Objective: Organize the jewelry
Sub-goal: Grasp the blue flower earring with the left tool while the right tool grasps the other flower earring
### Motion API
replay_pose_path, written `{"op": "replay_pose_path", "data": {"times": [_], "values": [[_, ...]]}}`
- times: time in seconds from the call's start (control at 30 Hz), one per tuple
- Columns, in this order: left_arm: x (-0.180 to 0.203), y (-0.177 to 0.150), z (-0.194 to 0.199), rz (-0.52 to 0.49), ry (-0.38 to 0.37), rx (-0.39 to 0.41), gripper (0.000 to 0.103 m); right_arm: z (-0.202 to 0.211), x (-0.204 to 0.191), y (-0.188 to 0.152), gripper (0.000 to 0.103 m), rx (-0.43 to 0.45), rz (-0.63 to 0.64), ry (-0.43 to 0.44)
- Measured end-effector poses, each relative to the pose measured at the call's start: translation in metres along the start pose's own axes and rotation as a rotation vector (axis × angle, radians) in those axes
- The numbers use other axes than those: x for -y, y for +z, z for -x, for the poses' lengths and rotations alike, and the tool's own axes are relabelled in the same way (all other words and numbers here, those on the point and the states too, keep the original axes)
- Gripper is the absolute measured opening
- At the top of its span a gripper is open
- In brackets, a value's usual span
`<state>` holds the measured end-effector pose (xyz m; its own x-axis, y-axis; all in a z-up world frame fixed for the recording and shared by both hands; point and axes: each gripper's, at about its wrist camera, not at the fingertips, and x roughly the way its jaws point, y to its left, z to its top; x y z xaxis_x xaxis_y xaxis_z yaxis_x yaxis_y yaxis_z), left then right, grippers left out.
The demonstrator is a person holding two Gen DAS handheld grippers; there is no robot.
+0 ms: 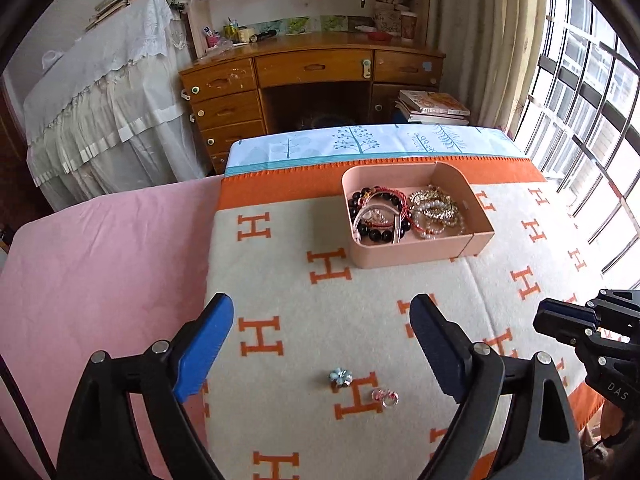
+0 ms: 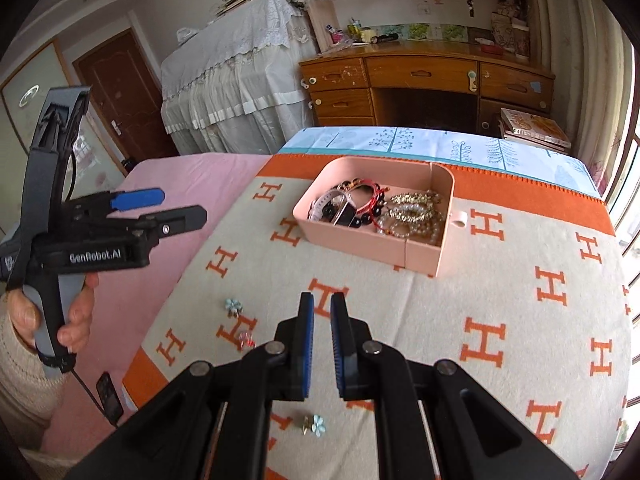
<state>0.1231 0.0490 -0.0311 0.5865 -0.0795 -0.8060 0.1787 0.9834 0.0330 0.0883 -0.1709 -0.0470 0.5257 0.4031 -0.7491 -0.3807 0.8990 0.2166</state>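
A pink box (image 1: 416, 254) (image 2: 360, 240) full of bead bracelets (image 1: 380, 216) stands on the H-patterned blanket (image 1: 280, 280). A blue flower piece (image 1: 340, 377) (image 2: 233, 306) and a small pink piece (image 1: 385, 397) (image 2: 246, 339) lie loose in front of my left gripper (image 1: 320, 320), which is open wide above them and empty. My right gripper (image 2: 321, 304) is almost shut, with a narrow gap and nothing between the fingers. Another blue flower piece (image 2: 314, 425) lies below it. The left gripper also shows in the right wrist view (image 2: 180, 206).
A pink sheet (image 1: 100, 260) covers the surface left of the blanket. A wooden desk (image 1: 312, 80), a cloth-covered piece of furniture (image 1: 104, 92) and a stack of books (image 1: 434, 108) stand beyond. A window is on the right. A small black remote (image 2: 109, 396) lies on the sheet.
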Motion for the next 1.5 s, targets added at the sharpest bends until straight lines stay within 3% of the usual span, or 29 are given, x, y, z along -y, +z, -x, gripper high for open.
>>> {"op": "replay_pose_path", "data": {"times": [0.13,0.37,0.47,0.63,0.8,0.97,1.07,1.5], "values": [[-0.007,-0.026,-0.004,-0.006,-0.009,-0.014,0.089,-0.003,-0.017,-0.036,0.009,-0.035,0.132,-0.027],[-0.020,-0.067,-0.027,-0.013,-0.093,-0.057,0.089,-0.013,-0.037,-0.097,0.009,-0.095,0.393,-0.027],[-0.023,-0.082,-0.041,-0.004,-0.112,-0.082,0.089,-0.021,-0.032,-0.111,0.009,-0.130,0.437,-0.020],[-0.020,-0.094,-0.064,-0.019,-0.112,-0.126,0.088,-0.037,-0.017,-0.115,0.009,-0.180,0.455,0.003],[-0.014,-0.098,-0.075,-0.056,-0.097,-0.136,0.088,-0.043,-0.016,-0.107,0.009,-0.172,0.462,0.066],[-0.012,-0.096,-0.080,-0.066,-0.099,-0.143,0.088,-0.049,-0.024,-0.104,0.037,-0.168,0.502,0.106],[-0.011,-0.096,-0.083,-0.072,-0.099,-0.144,0.088,-0.054,-0.028,-0.102,0.037,-0.151,0.530,0.074],[-0.007,-0.092,-0.095,-0.116,-0.141,-0.148,0.088,-0.053,-0.022,-0.098,0.036,-0.150,0.650,0.147]]}}
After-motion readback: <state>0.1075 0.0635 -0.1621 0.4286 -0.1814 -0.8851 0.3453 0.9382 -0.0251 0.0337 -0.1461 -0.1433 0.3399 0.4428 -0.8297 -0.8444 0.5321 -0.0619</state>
